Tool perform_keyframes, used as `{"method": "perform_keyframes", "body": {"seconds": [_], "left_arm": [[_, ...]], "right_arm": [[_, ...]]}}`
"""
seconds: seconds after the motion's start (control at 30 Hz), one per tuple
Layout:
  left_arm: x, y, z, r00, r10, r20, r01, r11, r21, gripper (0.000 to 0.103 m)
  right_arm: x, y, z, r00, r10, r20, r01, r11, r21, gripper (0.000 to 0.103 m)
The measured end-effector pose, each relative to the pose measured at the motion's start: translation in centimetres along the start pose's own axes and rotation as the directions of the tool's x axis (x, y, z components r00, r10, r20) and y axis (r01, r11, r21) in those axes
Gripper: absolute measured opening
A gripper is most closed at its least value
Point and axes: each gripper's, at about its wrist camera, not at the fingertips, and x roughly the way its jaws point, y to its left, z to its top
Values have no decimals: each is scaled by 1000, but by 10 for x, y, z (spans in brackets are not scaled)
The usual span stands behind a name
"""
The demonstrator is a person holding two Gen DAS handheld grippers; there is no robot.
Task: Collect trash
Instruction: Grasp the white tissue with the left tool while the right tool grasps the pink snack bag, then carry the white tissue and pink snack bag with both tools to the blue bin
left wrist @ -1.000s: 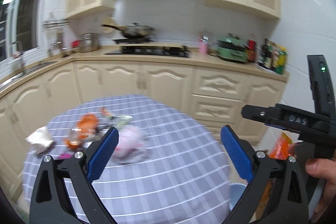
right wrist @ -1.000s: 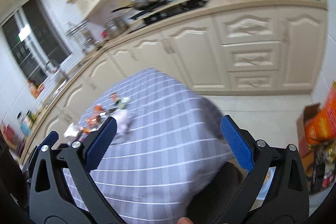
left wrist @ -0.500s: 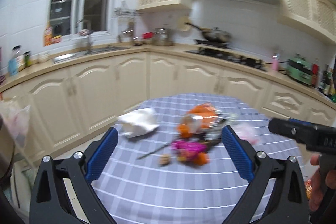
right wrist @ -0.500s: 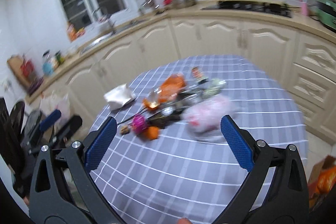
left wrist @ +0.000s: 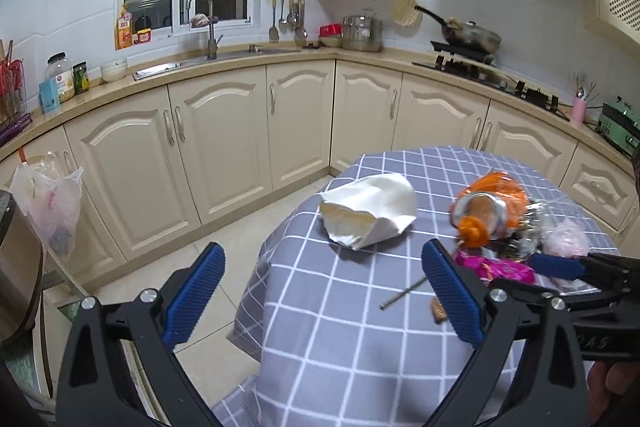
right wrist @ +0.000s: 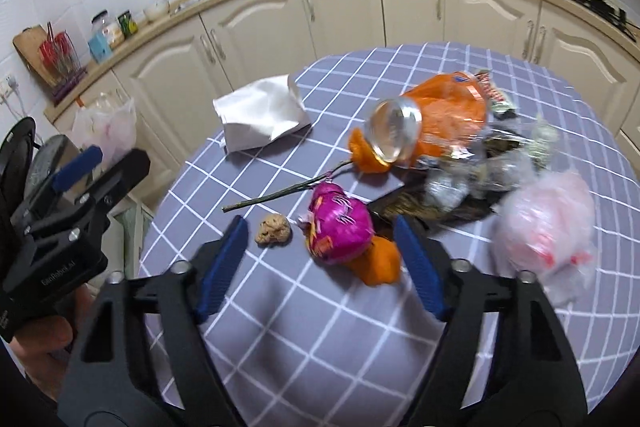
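Round table (right wrist: 304, 339), checked cloth. Left of the trash heap: white paper bag (right wrist: 260, 115), contents unseen. Heap: orange bag (right wrist: 444, 107) holding a glass jar (right wrist: 394, 135); magenta wrapper (right wrist: 340, 227); blurred pink plastic bag (right wrist: 548, 219). Left gripper (left wrist: 320, 295) and right gripper (right wrist: 320, 263): spread, empty.

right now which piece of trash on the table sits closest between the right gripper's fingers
The magenta wrapper, crumpled against an orange peel, lies just ahead of the open right gripper. The white paper bag and pink plastic bag lie farther off.
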Motion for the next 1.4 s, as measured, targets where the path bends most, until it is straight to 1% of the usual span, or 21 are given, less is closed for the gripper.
{"method": "perform_keyframes", "body": {"seconds": [0.03,0.07,0.17,0.23,0.37,0.47,0.57,0.6,0.67,0.7,0.73,0.77,0.8,0.83,0.87,0.97,1.0,1.07,1.27,1.4], "left_arm": [[5,0,2,1000,-4,-7,4,1000,7,97],[13,-4,4,1000,-6,-16,6,1000,17,97],[30,-7,11,1000,-10,-30,11,999,44,97],[44,-10,16,999,-23,-43,25,998,59,97],[72,-15,27,997,-48,-63,54,995,86,98],[93,-20,32,992,-69,-101,81,990,116,98],[119,-25,33,980,-85,-180,112,983,146,98],[125,-27,33,969,-129,-210,162,976,145,98],[128,-31,34,956,-189,-223,224,964,145,98],[128,-33,34,956,-197,-218,233,961,150,94],[128,-36,34,954,-201,-224,239,958,159,69],[131,-38,32,949,-203,-243,244,957,157,60],[132,-38,30,938,-233,-256,272,953,129,46],[132,-38,30,931,-254,-261,289,951,106,37],[132,-38,29,927,-262,-267,296,950,95,35],[123,-48,22,932,-245,-267,285,951,122,24],[118,-51,19,932,-249,-264,289,949,124,20],[110,-53,17,933,-255,-254,292,949,117,15],[80,-52,3,941,-258,-220,281,956,80,11],[47,-45,-2,957,-244,-159,255,966,50,11]], "right_arm": [[7,1,1,1000,-2,-14,2,1000,-6,46],[11,2,1,1000,-3,-26,3,1000,-13,38],[16,3,0,999,3,-37,-4,1000,-25,30],[14,-2,-3,999,21,-38,-21,1000,-8,27],[7,-10,-4,998,53,-38,-52,998,19,25],[2,-14,-2,996,83,-30,-82,996,32,25],[-2,-17,0,995,98,-25,-97,995,34,25],[-1,-18,0,994,106,-28,-105,994,37,25],[-1,-21,0,993,116,-29,-115,992,45,25],[-1,-22,0,993,115,-26,-114,992,48,25],[-1,-24,0,993,119,-26,-118,991,56,25],[-2,-26,0,992,123,-25,-122,991,60,25],[-4,-27,0,992,125,-22,-124,990,64,25],[-6,-28,-2,992,125,-19,-123,990,65,25],[-10,-30,-3,992,127,-13,-126,990,70,25],[-20,-35,-7,991,132,1,-132,988,86,25],[-25,-38,-10,992,129,8,-129,988,89,25],[-32,-42,-14,991,132,16,-133,986,100,25],[-61,-52,-30,991,122,56,-128,984,124,25],[-82,-59,-39,988,117,98,-130,983,131,25]]}}
